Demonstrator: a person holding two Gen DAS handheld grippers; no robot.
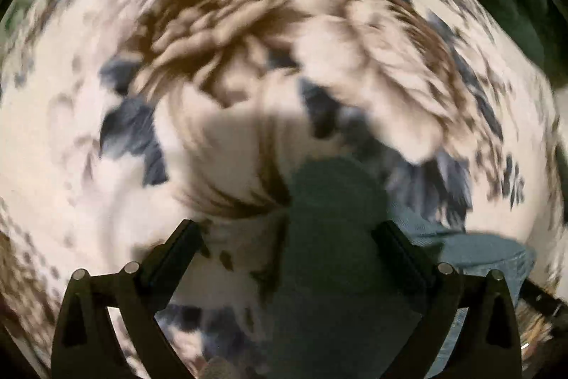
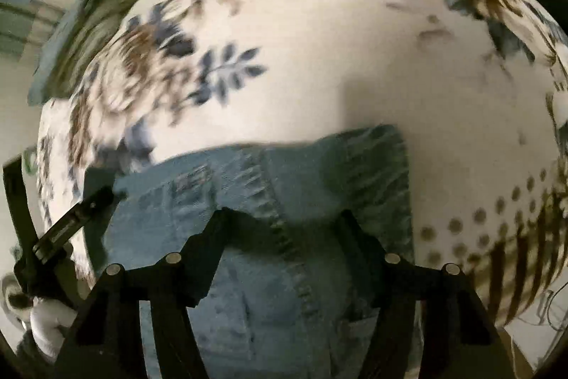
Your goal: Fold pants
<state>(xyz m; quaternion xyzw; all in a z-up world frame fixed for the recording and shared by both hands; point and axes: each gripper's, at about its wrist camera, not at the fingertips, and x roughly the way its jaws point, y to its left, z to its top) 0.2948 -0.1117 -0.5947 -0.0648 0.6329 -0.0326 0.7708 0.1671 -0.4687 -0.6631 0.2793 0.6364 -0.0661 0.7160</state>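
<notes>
left wrist: looks down, close over floral bedspread [image 1: 71,137]
right wrist: looks down, close over pants [image 2: 269,201]
shared: bedspread, pants

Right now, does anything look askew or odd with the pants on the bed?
Nothing stands out. The blue denim pants lie on the floral bedspread, both frames motion-blurred. The left gripper and right gripper hang open over the denim.

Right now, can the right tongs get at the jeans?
Probably yes. The jeans lie on the floral bedspread directly under the open right tongs, with nothing between them. Motion blur hides whether the fingers already touch the denim.
</notes>
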